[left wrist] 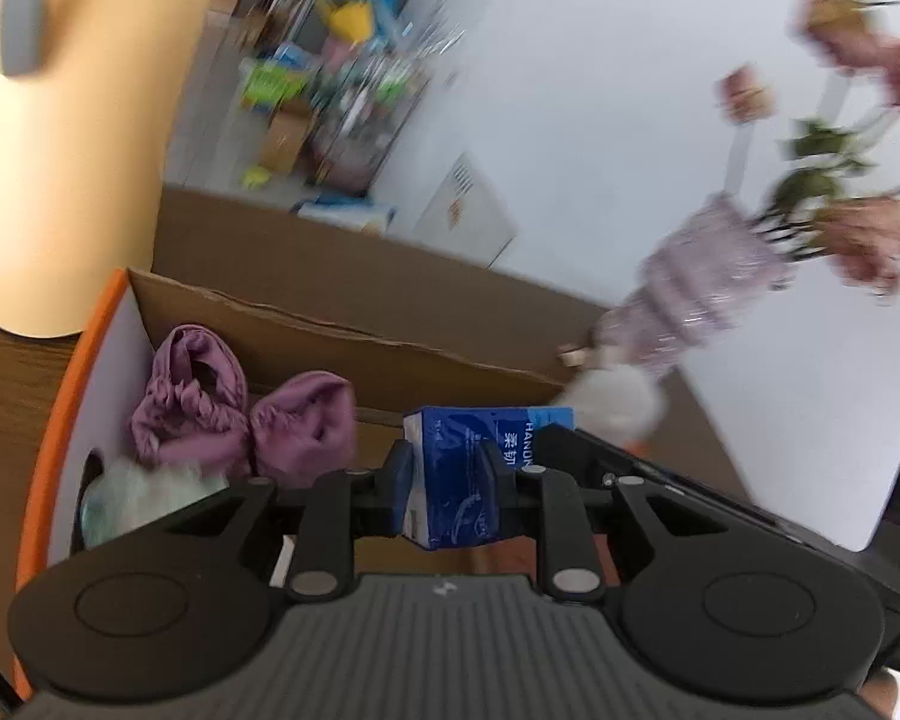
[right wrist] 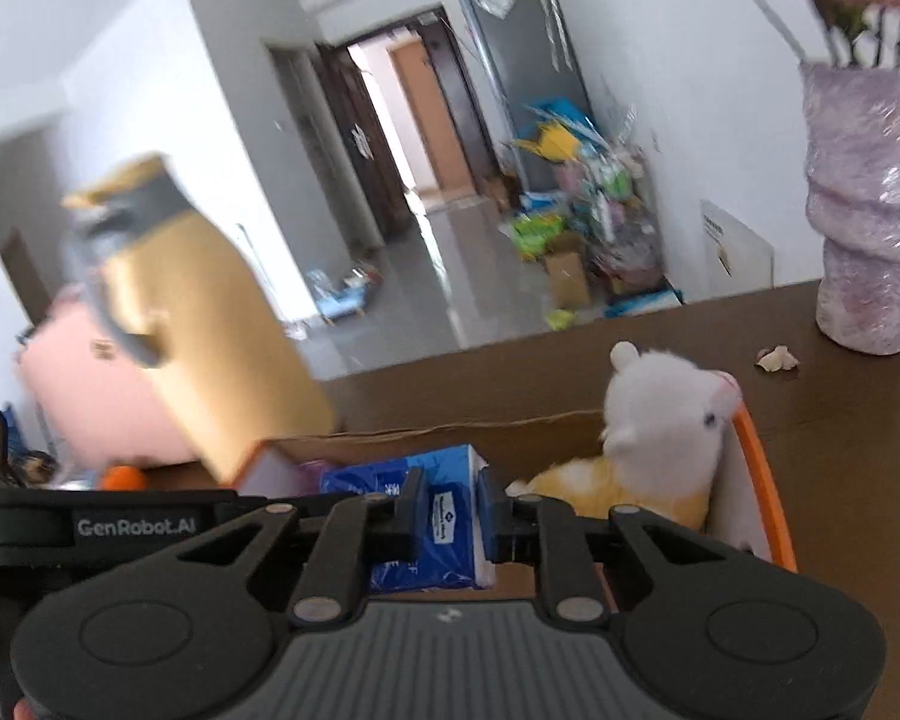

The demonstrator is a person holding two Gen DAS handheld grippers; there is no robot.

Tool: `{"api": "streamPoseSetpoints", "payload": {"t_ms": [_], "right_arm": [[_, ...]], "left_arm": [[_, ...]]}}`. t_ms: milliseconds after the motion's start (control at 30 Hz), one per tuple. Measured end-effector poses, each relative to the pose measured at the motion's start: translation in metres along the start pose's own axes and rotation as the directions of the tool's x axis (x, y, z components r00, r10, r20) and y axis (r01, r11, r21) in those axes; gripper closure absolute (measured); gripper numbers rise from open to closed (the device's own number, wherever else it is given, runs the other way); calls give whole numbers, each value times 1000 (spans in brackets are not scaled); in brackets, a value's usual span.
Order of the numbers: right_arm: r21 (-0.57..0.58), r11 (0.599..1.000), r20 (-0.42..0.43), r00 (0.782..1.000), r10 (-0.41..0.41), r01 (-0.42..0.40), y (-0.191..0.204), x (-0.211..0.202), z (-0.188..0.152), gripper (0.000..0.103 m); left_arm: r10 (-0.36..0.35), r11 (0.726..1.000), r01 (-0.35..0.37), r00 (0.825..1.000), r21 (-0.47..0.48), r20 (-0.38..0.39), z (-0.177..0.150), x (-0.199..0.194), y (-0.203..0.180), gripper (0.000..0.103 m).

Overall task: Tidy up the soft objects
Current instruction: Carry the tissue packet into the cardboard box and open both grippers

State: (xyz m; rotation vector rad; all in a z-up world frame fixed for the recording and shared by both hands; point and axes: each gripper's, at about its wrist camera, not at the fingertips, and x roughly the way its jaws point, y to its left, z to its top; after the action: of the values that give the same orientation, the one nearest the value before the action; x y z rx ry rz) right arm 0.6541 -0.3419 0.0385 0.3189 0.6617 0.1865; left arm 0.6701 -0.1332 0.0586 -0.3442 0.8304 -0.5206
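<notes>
A blue tissue pack (left wrist: 462, 474) is held from both ends above an open cardboard box (left wrist: 342, 324) with an orange rim. My left gripper (left wrist: 447, 477) is shut on one end of the pack. My right gripper (right wrist: 450, 519) is shut on the other end of the tissue pack (right wrist: 426, 516). Inside the box lie purple fabric pieces (left wrist: 234, 420) and a pale green fluffy item (left wrist: 132, 495). A white and yellow plush toy (right wrist: 660, 438) sits in the box's right end; it shows blurred in the left wrist view (left wrist: 615, 405).
A tall yellow bottle (right wrist: 198, 324) with a grey handle stands left of the box on the brown table (right wrist: 840, 432). A lilac vase (right wrist: 870, 210) with pink flowers stands at the back right. A crumpled scrap (right wrist: 777, 358) lies near the vase.
</notes>
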Motion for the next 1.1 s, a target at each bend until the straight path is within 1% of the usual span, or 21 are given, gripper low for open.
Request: {"api": "streamPoseSetpoints", "payload": {"t_ms": [33,100,133,200,267,333,400,467,567,700,767,800,833,867,900,933,967,1000,1033,1067,1100], "right_arm": [[-4,1000,-26,1000,-5,5,-2,13,1,86],[-21,999,-79,996,-38,37,-3,41,3,88],[-44,998,-101,993,-58,54,-1,51,3,89],[-93,992,-118,989,-91,80,4,64,1,89],[-114,988,-136,984,-116,101,7,71,1,89],[-98,989,-166,978,-124,108,3,78,3,89],[-81,991,-181,976,-124,111,0,81,4,88],[-100,988,-175,975,-136,119,3,74,3,87],[-114,988,-143,982,-122,107,10,48,8,86],[-145,984,-77,990,-115,103,24,-8,23,86],[-170,978,-46,991,-128,118,28,-39,28,86],[-184,974,-25,990,-137,130,32,-58,30,86],[-192,971,-9,989,-145,141,33,-73,31,86],[-198,968,12,988,-152,152,34,-90,31,81],[-202,966,33,987,-156,160,35,-107,30,74],[-208,963,57,985,-163,172,36,-124,29,69],[-217,958,86,981,-174,189,37,-140,26,57],[-228,951,125,975,-183,207,39,-157,21,45],[-239,945,156,969,-190,223,41,-170,17,41],[-251,937,183,962,-200,243,45,-184,11,38],[-264,930,206,957,-203,254,48,-195,6,37]], "left_arm": [[9,1000,-9,1000,-22,-27,8,15,7,80],[69,997,-70,996,-29,-60,18,41,15,85],[95,995,-96,993,-11,-71,19,51,15,87],[170,985,-169,980,22,-103,18,69,17,89],[192,981,-188,975,41,-112,18,79,19,89],[194,981,-189,975,48,-111,16,82,20,89],[203,978,-196,973,77,-107,12,85,17,88],[204,977,-196,974,89,-94,9,81,12,88],[204,973,-195,977,125,-64,9,61,1,88],[223,962,-222,975,158,13,15,11,-17,88],[247,950,-253,967,185,57,15,-18,-28,86],[256,943,-267,963,197,78,14,-33,-33,83],[264,938,-279,960,205,97,14,-48,-38,77],[269,934,-289,956,209,116,13,-64,-42,75],[274,930,-299,952,214,140,11,-81,-46,65],[284,922,-316,944,223,166,7,-100,-50,49],[293,915,-333,937,230,190,4,-115,-53,40],[301,907,-349,928,234,218,0,-130,-58,27],[305,902,-364,919,234,251,-5,-147,-62,23],[303,899,-372,909,231,285,-10,-161,-66,21],[295,898,-375,902,230,316,-14,-174,-69,17]]}}
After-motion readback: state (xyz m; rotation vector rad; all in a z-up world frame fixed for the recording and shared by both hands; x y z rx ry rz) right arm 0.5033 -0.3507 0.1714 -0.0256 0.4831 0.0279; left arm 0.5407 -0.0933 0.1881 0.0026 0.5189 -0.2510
